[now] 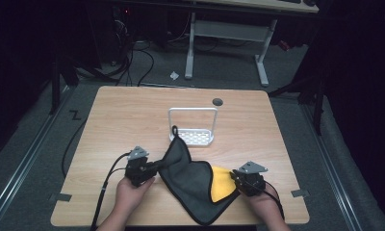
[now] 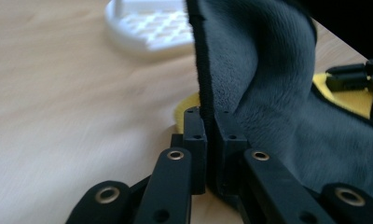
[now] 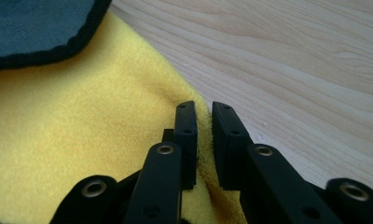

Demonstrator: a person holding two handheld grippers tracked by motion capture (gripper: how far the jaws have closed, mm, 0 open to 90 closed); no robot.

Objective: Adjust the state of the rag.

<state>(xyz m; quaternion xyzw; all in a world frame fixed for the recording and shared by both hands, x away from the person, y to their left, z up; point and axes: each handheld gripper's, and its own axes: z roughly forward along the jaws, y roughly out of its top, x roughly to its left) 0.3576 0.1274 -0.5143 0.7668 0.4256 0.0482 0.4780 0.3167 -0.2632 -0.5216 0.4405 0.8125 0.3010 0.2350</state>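
Observation:
A dark grey cloth (image 1: 190, 178) with black edging lies at the table's front, over a yellow cloth (image 1: 220, 188) that shows at its right. My left gripper (image 1: 158, 164) is shut on the grey cloth's left edge and holds that edge raised. In the left gripper view the grey cloth (image 2: 278, 93) stands up from between the jaws of the left gripper (image 2: 207, 114). My right gripper (image 1: 235, 175) sits at the yellow cloth's right edge. In the right gripper view the right gripper (image 3: 203, 109) has its jaws nearly together, with the yellow cloth's (image 3: 82, 116) edge pinched between them.
A white rack (image 1: 193, 137) with a tall wire frame stands mid-table, just behind the grey cloth's hanging loop (image 1: 174, 130). A dark round cap (image 1: 217, 101) sits in the tabletop behind it. Bare wood (image 3: 292, 70) lies to the right of the cloths.

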